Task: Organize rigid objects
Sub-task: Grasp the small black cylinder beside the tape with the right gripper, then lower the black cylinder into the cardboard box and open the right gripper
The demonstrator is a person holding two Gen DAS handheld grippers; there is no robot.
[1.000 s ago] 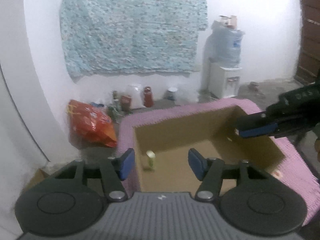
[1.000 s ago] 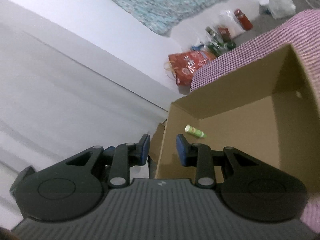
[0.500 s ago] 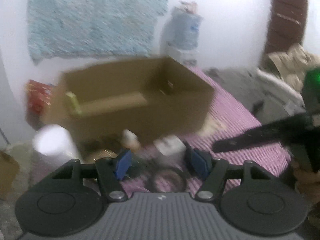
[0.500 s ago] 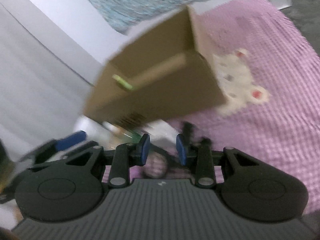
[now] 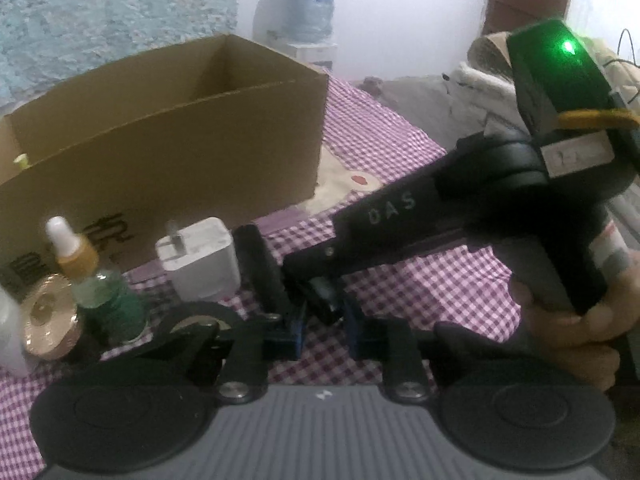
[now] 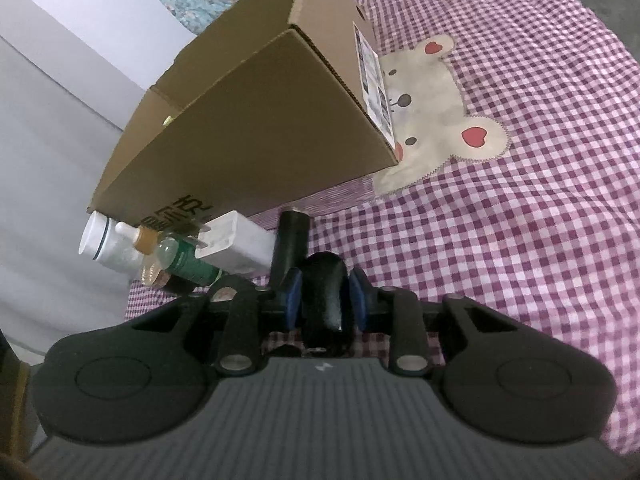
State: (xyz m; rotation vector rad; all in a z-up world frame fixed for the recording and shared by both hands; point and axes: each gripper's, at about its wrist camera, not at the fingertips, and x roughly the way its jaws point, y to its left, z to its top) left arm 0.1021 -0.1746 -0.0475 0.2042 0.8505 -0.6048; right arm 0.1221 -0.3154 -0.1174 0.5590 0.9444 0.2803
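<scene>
A second ago both grippers were held above the open brown cardboard box (image 6: 256, 128), looking down into it; now both have been lowered to the purple-and-white checked bedcover (image 6: 520, 220) in front of the box. A new pick has evidently been begun.

The right gripper (image 6: 322, 300) is now seen with its blue pads set on either side of a rounded black object (image 6: 322, 300). The pads appear to be touching it, so the gripper is judged to be clamped on that object, though the contact on the far side is hidden. Whether the object has left the bedcover cannot be told.

The left gripper (image 5: 322, 332) is held just behind the right one, its pads parted by a narrow gap with nothing gripped between them.

Just left of the right gripper a black cylinder (image 6: 291, 240) lies, and beyond it a white plug adapter (image 6: 236, 246), a green dropper bottle with an amber collar (image 6: 184, 262), a gold round tin (image 5: 48, 316) and a white bottle (image 6: 106, 242) are clustered against the box's near wall. A small yellow-green tube (image 5: 21, 160) is already inside the box.

One item is judged stored, with the black object next to be carried over the box's wall.
</scene>
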